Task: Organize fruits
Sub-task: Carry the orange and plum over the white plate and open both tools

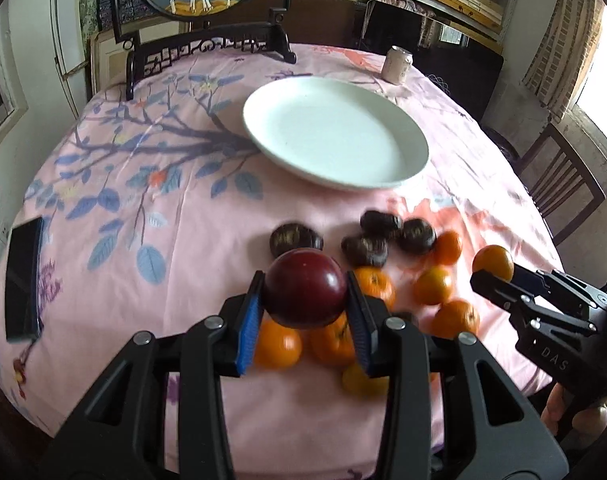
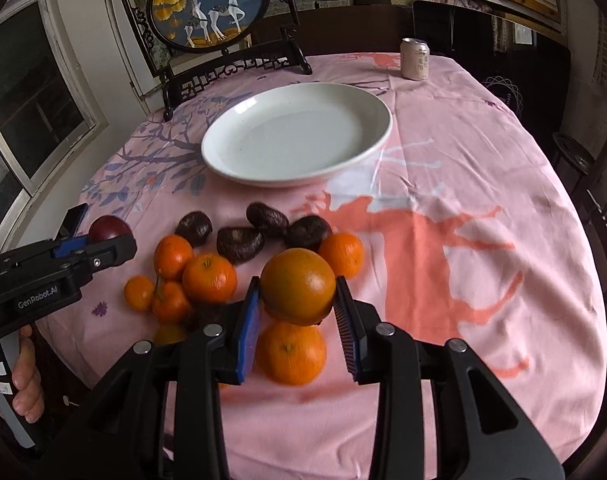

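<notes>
My left gripper (image 1: 305, 292) is shut on a dark red plum (image 1: 305, 286) and holds it above the fruit pile; the plum also shows in the right wrist view (image 2: 107, 229). My right gripper (image 2: 297, 300) is shut on an orange (image 2: 298, 286), also seen in the left wrist view (image 1: 492, 262), raised above the cloth. Several small oranges (image 2: 209, 278) and dark wrinkled fruits (image 2: 239, 244) lie on the pink tablecloth. An empty white plate (image 2: 367, 148) sits beyond them, and shows in the left wrist view (image 1: 415, 160).
A drink can (image 2: 414, 59) stands behind the plate at the far right. A framed deer screen (image 2: 207, 4) stands at the table's back left. A dark phone (image 1: 23, 280) lies near the left edge. Wooden chairs (image 1: 563, 184) stand on the right.
</notes>
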Motion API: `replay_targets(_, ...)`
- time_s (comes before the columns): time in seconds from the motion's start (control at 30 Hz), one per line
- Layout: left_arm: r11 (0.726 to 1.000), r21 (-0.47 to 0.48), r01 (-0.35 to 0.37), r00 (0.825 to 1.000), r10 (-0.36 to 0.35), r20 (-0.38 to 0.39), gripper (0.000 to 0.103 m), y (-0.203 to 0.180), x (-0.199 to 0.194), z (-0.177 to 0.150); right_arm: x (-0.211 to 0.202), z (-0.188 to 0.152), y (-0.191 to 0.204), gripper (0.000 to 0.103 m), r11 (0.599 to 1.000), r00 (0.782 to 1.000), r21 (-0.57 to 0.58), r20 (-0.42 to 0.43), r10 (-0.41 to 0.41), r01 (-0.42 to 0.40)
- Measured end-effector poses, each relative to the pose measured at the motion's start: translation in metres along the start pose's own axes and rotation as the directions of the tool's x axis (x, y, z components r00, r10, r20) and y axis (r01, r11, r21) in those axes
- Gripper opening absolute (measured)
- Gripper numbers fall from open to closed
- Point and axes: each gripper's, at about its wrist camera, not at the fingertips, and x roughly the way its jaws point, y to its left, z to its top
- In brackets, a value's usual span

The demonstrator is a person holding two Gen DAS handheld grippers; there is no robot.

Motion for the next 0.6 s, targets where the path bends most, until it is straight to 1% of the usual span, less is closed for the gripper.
replay_targets(0.03, 1.000, 0.004, -0.004, 1.000, 0.004, 0.001, 0.040, -0.001, 0.008, 0.022, 0.005, 0.016, 0.000, 0.036, 1.000, 1.000, -0.012, -0.001, 0.013, -0.013)
replay_targets(0.1, 1.000, -0.008, 0.024, 0.999, -0.025, -0.022, 0.040, 0.001, 0.031, 0.067, 0.017, 0.056, 0.000, 0.036, 0.998, 0.998, -0.040, 0.015, 0.053, -0.053)
replay_targets(0.17, 0.999, -0.022, 0.025, 0.998, -0.026, -0.048, 0.040, 0.003, 0.059, 0.110, 0.036, 0.098, 0.002, 0.036, 0.994, 0.999, -0.098, 0.021, 0.050, -0.048)
replay_targets(0.2, 0.999, -0.029, 0.019, 0.998, -0.021, -0.061, 0.040, 0.005, 0.074, 0.130, 0.049, 0.118, 0.002, 0.036, 0.992, 0.999, -0.118, 0.008, 0.048, -0.046)
replay_targets(0.23, 0.999, -0.035, -0.005, 0.998, 0.002, -0.067, 0.040, 0.005, 0.091, 0.152, 0.065, 0.137, 0.000, 0.036, 0.991, 0.999, -0.125, -0.015, 0.049, -0.051)
replay_targets(0.3, 0.999, -0.017, -0.047, 0.996, 0.046, -0.071, 0.040, 0.003, 0.120, 0.186, 0.099, 0.167, -0.007, 0.036, 0.988, 0.995, -0.130, -0.065, 0.075, -0.083)
replay_targets(0.33, 0.999, -0.017, -0.049, 0.996, 0.048, -0.080, 0.040, 0.003, 0.132, 0.198, 0.115, 0.179, -0.011, 0.036, 0.987, 0.994, -0.133, -0.077, 0.082, -0.092)
replay_targets(0.37, 0.999, -0.025, -0.044, 0.995, 0.042, -0.090, 0.040, 0.004, 0.147, 0.210, 0.131, 0.189, -0.014, 0.036, 0.987, 0.994, -0.139, -0.087, 0.071, -0.082)
replay_targets(0.4, 0.999, -0.032, -0.040, 0.994, 0.036, -0.099, 0.040, 0.004, 0.157, 0.218, 0.146, 0.197, -0.017, 0.036, 0.988, 0.994, -0.141, -0.099, 0.056, -0.070)
replay_targets(0.47, 0.998, -0.054, -0.036, 0.992, 0.029, -0.123, 0.040, 0.007, 0.180, 0.231, 0.170, 0.208, -0.025, 0.036, 0.990, 0.989, -0.119, -0.133, 0.059, -0.075)
replay_targets(0.53, 0.998, -0.063, -0.028, 0.990, 0.019, -0.141, 0.040, 0.007, 0.196, 0.237, 0.189, 0.214, -0.030, 0.036, 0.991, 0.986, -0.112, -0.158, 0.049, -0.068)
replay_targets(0.6, 0.998, -0.052, -0.032, 0.989, 0.024, -0.149, 0.040, 0.003, 0.205, 0.239, 0.201, 0.217, -0.032, 0.036, 0.992, 0.984, -0.109, -0.171, 0.045, -0.064)
